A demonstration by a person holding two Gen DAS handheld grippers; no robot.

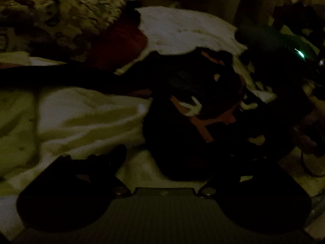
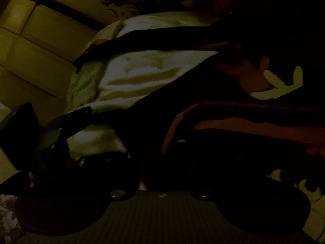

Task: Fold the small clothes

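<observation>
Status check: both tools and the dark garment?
Left tool open, at dark garment. Right tool state unclear, too dark. White cloth overlaps garment's far edge.

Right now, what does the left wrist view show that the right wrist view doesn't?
Only the left wrist view: the other gripper's green light, a white cloth behind the dark garment, and a patterned blanket. Only the right wrist view: pale cabinet panels. Both: the dark garment with orange and white print, lying on a light sheet. It is too dark to tell how either gripper's jaws stand.

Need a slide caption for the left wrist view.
Dim left-wrist view: open left gripper at a dark printed garment lying on pale bedding.
</observation>
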